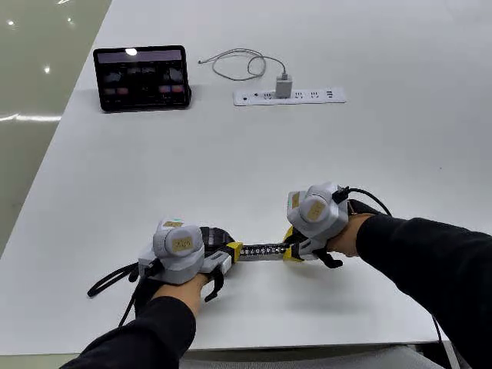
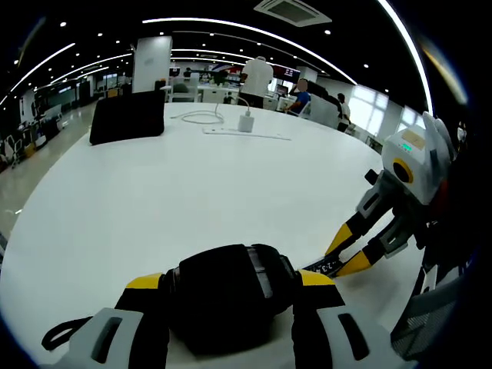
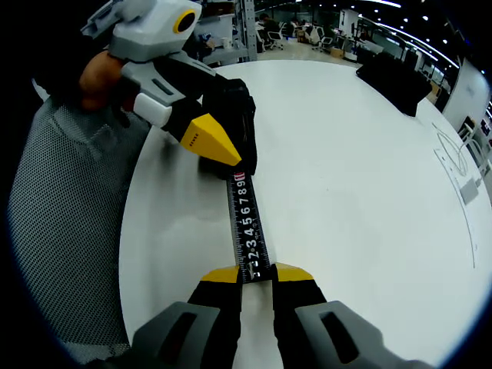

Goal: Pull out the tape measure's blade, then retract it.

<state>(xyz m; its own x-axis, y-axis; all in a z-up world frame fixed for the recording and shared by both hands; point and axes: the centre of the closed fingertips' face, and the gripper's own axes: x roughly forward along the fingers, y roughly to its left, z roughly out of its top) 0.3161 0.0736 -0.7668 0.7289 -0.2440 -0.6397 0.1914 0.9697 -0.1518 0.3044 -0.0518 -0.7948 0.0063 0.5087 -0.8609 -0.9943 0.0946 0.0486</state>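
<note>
A black tape measure (image 2: pixel 227 296) rests on the white table (image 1: pixel 254 154), and my left gripper (image 2: pixel 231 283) is shut on its body, one yellow-tipped finger on each side. In the head view the left gripper (image 1: pixel 219 254) sits at the near left. A short length of the blade (image 3: pixel 249 223) with black numerals runs out of the case (image 3: pixel 231 115). My right gripper (image 3: pixel 255 272) is shut on the blade's end. The head view has the blade (image 1: pixel 261 250) spanning between the two grippers, with the right gripper (image 1: pixel 292 250) at its right end.
A dark tablet (image 1: pixel 141 77) stands at the table's far left. A white power strip (image 1: pixel 290 96) with a plugged-in charger and a coiled cable (image 1: pixel 244 63) lies at the far centre. The table's near edge (image 1: pixel 307 346) runs just below the grippers.
</note>
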